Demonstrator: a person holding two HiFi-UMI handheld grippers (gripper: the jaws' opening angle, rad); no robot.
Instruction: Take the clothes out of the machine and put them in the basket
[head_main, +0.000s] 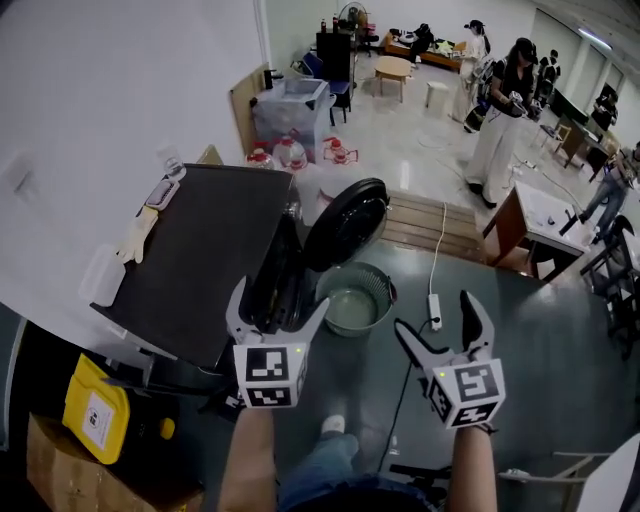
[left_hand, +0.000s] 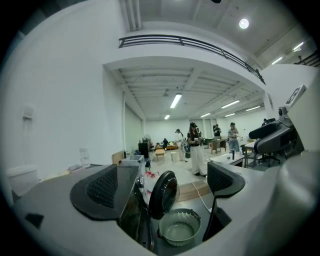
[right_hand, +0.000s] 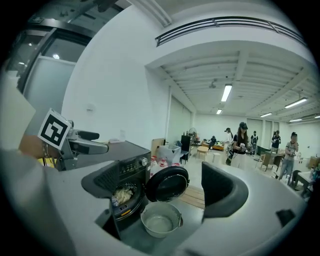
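Note:
A dark front-loading washing machine (head_main: 205, 250) stands at the left with its round door (head_main: 345, 222) swung open. Pale clothes (right_hand: 123, 194) show inside the drum in the right gripper view. A round grey-green basket (head_main: 355, 298) sits on the floor just in front of the door, with nothing in it. My left gripper (head_main: 277, 318) is held open above the machine's front edge, holding nothing. To its right, my right gripper (head_main: 438, 328) is open and holding nothing over the floor. Both are well above and short of the drum.
A white power strip and cable (head_main: 435, 308) lie on the floor right of the basket. A wooden pallet (head_main: 430, 225) lies behind it. A yellow container (head_main: 95, 410) sits at the lower left. Gloves (head_main: 135, 235) lie on the machine's top. People (head_main: 505, 120) stand far back.

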